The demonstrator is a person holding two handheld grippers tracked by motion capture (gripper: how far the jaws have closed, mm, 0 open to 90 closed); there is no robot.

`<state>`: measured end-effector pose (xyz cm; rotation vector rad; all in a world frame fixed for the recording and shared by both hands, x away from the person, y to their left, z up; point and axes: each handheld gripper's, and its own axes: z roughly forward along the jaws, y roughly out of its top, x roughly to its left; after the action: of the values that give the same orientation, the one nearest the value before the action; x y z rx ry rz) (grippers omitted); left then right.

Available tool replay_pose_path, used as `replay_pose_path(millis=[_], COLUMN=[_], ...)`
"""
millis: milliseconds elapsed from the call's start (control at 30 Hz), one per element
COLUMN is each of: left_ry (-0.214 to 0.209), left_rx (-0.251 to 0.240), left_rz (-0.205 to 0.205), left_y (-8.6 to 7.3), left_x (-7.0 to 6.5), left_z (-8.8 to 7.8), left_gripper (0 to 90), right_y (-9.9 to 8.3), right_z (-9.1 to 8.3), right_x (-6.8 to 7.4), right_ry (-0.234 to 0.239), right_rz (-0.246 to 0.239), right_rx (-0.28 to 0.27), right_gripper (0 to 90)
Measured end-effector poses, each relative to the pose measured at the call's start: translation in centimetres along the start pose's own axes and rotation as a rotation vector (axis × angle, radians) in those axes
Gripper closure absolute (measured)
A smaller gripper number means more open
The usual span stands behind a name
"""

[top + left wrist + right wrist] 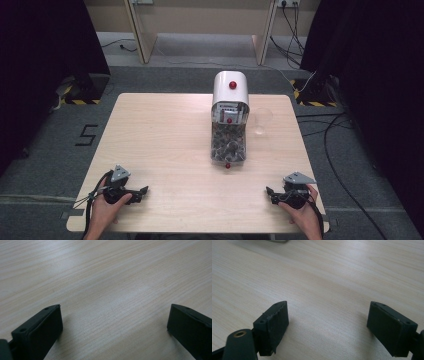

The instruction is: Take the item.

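A white dispenser machine [230, 92] with a red knob on top stands at the table's far middle, and its clear front bin [229, 146] holds dark pieces. A clear plastic cup [262, 120] stands just right of it. My left gripper [142, 194] rests near the front left edge, held by a hand, pointing right. In the left gripper view its jaws stand wide apart over bare wood, the left gripper [113, 322] open and empty. My right gripper [270, 194] rests at the front right, pointing left. The right gripper [328, 322] is open too, nothing between its jaws.
The light wooden table [165, 145] stands on grey carpet. A small red knob [227, 165] sticks out at the front foot of the bin. Cables [330, 150] run over the floor at the right, and wooden furniture legs [142, 35] stand behind the table.
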<state>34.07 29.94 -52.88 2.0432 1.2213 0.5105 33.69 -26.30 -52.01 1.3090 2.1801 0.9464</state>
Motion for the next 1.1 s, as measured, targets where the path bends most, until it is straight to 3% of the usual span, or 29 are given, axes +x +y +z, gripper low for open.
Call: replay_pose_path(millis=[600, 833, 1100], left_ry=[0.000, 0.000, -0.001], left_rx=[0.000, 0.000, 0.001], left_rz=[0.001, 0.000, 0.000], left_y=[0.0, 0.0, 0.0], left_x=[0.0, 0.0, 0.0], left_z=[0.0, 0.0, 0.0], left_gripper=[0.0, 0.0, 0.0], right_y=[0.1, 0.9, 2.6], right_z=[-0.1, -0.9, -1.5], right_x=[0.5, 0.7, 1.6], right_ry=[0.023, 0.018, 0.036], right_rz=[-0.007, -0.004, -0.041], right_rx=[-0.011, -0.074, -0.144], right_gripper=[23.5, 26.5, 33.5])
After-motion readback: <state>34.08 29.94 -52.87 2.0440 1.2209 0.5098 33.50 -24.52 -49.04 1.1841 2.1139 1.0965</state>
